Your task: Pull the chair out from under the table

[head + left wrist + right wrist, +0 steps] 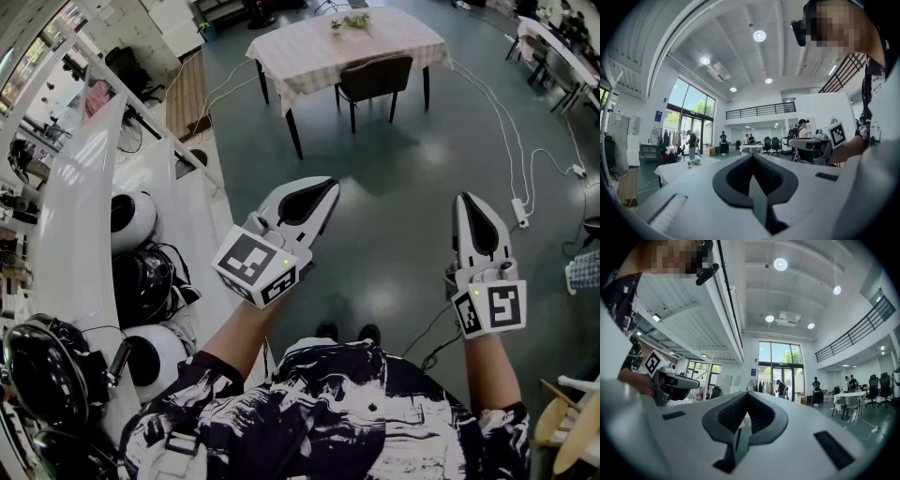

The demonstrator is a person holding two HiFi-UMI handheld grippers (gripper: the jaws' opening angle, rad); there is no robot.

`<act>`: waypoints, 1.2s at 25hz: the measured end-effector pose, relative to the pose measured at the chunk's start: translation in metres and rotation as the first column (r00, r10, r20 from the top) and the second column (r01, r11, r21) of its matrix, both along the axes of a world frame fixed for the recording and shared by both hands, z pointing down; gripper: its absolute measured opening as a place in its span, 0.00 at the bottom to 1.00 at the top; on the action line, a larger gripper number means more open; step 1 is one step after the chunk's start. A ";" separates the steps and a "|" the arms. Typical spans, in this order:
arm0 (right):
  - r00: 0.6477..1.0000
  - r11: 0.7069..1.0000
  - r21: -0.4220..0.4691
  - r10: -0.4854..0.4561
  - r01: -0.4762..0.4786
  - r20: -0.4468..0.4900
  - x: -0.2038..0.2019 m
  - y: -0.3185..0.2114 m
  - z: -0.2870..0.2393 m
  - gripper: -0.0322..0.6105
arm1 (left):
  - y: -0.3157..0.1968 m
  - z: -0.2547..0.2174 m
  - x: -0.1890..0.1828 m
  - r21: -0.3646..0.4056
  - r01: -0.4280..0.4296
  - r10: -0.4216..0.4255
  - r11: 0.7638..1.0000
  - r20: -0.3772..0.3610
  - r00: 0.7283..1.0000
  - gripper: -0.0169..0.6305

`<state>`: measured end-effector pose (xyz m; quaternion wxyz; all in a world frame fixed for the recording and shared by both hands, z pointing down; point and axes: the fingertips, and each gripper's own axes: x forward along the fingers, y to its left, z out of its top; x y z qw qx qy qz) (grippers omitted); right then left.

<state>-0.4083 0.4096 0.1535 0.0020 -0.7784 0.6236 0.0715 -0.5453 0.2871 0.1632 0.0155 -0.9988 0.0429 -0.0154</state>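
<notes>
The chair stands in the upper middle of the head view. It is dark, with its backrest toward the camera, and its seat is pushed in under the near edge of the tabletop. A pale checked cloth covers the tabletop, and a small plant sits near its far edge.

Both grippers are in the lower half of that view, well apart from the chair, with bare grey-green floor between them and it. The left hand-held gripper is at centre left, angled toward the upper right. Its own view shows the jaws pressed together with nothing between them. The right hand-held gripper is at centre right, pointing up the frame, and its jaws are also closed and empty.

White cables and a power strip lie on the floor at the right. Helmets line the lower left.
</notes>
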 end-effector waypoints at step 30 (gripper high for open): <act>0.998 0.994 0.102 0.031 -0.026 -0.050 0.044 0.009 -0.018 0.73 | -0.001 -0.023 0.017 0.079 -0.021 0.032 0.997 -0.138 0.990 0.74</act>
